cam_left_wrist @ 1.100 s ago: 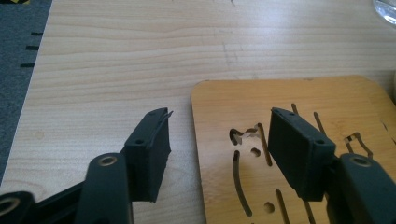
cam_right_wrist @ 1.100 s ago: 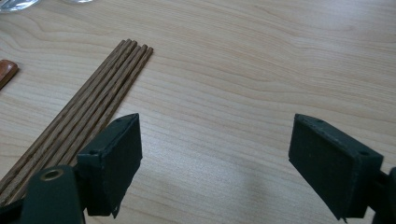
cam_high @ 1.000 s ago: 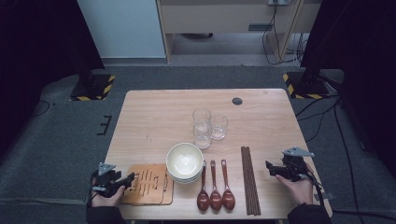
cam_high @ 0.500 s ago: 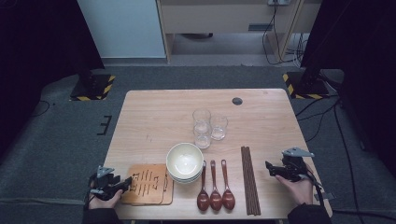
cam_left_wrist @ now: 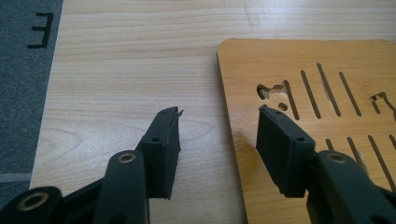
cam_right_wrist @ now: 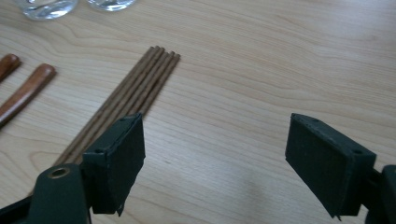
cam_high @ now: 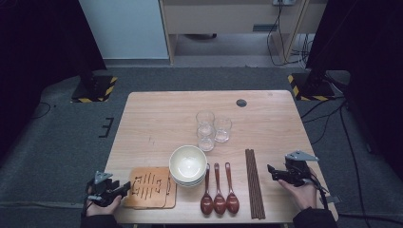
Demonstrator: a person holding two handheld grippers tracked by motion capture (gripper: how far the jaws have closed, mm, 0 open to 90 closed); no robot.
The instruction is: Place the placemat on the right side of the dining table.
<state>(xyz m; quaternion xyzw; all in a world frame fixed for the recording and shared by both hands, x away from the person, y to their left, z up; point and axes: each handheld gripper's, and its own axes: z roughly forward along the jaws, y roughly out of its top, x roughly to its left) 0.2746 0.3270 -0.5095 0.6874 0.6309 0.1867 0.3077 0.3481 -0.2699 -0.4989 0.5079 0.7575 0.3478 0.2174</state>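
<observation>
At the table's (cam_high: 157, 118) near left corner the left gripper (cam_high: 124, 188) lies low, its jaws half spread and just now closing, straddling the left edge of the wooden trivet (cam_high: 151, 187): in the left gripper view one jaw is over bare table and the other over the trivet (cam_left_wrist: 322, 116), with no pad pressing on it. The trivet lies flat at the near edge, just left of the stacked bowls (cam_high: 188, 164). Behind the bowls stand three glasses (cam_high: 209, 128). Right of the bowls lie three spoons (cam_high: 219, 190), then a bundle of chopsticks (cam_high: 254, 183). Near the right edge the right gripper (cam_high: 272, 171) rests with jaws spread wide and empty, pointing towards the chopsticks (cam_right_wrist: 135, 95).
</observation>
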